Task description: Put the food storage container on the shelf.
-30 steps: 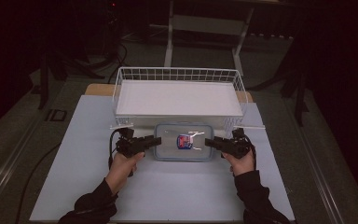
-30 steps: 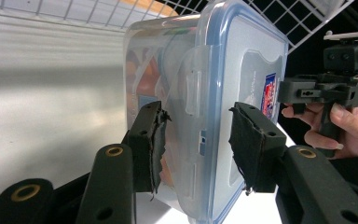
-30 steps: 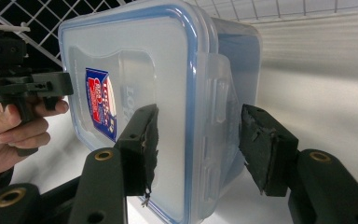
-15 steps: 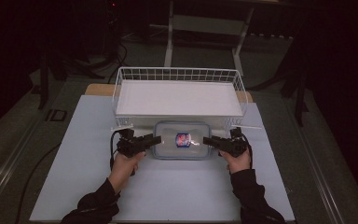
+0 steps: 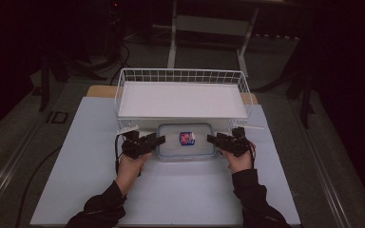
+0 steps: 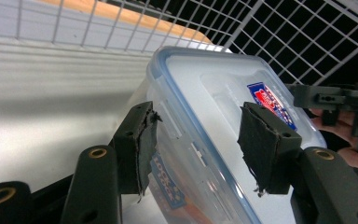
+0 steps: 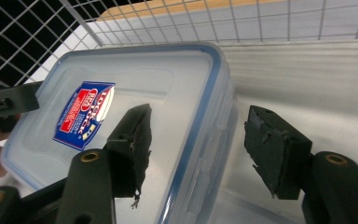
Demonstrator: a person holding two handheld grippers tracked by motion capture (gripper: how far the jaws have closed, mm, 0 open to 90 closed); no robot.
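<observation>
A clear plastic container [image 5: 186, 148] with a blue-rimmed lid and a red and blue label [image 5: 187, 138] lies on the white table just in front of the wire rack. My left gripper [image 5: 160, 140] is open at its left end. In the left gripper view the jaws straddle the lid's edge: the left gripper [image 6: 196, 140] has one pad beside the container [image 6: 200, 88] wall and one over the lid. My right gripper [image 5: 211, 138] is open at the right end. The right gripper [image 7: 198, 140] likewise straddles the rim of the container [image 7: 135, 93].
A white wire rack [image 5: 180, 75] holding a white board [image 5: 180, 99] stands directly behind the container, its mesh close above and behind both grippers. The white table [image 5: 76, 156] extends left, right and toward the person. A wooden strip [image 5: 100, 90] shows behind the rack.
Both grippers have edged slightly inward, toward the container's ends. The container has shifted a little toward the rack.
</observation>
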